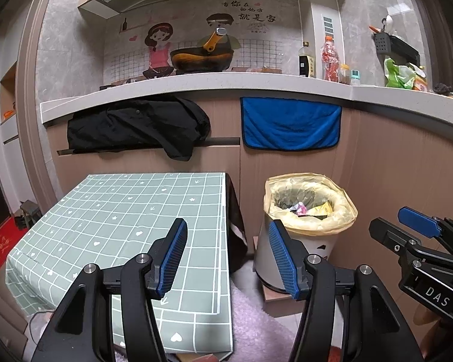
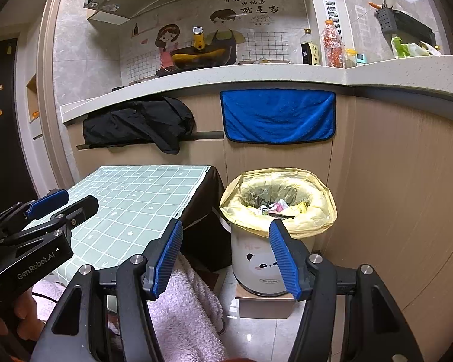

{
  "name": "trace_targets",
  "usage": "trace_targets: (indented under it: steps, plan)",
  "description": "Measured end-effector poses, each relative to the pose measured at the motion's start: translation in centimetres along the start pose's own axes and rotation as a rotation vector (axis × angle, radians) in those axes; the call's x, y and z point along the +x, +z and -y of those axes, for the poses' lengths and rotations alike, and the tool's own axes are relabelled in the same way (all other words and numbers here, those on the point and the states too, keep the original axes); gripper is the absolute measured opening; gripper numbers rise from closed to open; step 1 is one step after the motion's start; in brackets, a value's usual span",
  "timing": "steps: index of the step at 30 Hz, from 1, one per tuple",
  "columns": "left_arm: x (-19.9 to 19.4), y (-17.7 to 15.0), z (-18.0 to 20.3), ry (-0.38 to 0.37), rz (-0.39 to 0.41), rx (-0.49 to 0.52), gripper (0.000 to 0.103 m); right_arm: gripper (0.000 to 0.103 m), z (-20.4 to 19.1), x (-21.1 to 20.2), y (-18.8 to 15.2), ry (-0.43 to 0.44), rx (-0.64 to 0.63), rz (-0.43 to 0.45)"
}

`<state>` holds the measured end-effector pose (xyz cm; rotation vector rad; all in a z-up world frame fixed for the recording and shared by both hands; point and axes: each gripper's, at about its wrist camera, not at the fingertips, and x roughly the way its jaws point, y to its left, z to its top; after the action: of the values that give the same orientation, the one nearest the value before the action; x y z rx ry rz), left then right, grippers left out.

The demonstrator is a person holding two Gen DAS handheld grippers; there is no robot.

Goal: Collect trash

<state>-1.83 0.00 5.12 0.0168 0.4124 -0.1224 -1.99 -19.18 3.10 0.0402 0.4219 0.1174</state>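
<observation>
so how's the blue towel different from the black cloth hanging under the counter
The blue towel hangs flat and neatly spread on the cabinet front above the trash bin; the black cloth is bunched and crumpled, draped over a rail behind the table. The towel looks plush and bright, the cloth dark and smoother. Both hang just below the countertop.

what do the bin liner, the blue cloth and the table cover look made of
Bin liner: thin yellow plastic film, translucent and crinkled over the rim. Blue cloth: soft fuzzy fabric, likely microfibre, with a dark stitched edge. Table cover: probably smooth vinyl, lying flat with a stiff hanging edge.
</observation>
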Motion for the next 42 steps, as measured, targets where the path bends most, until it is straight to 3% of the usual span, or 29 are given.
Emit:
trace_targets:
  steps: [42]
  plan:
    - [0.1,0.0,1.1,-0.045,-0.006,0.038,0.057,0.057,0.6,-1.0,-0.2,-0.042,0.019,0.035]
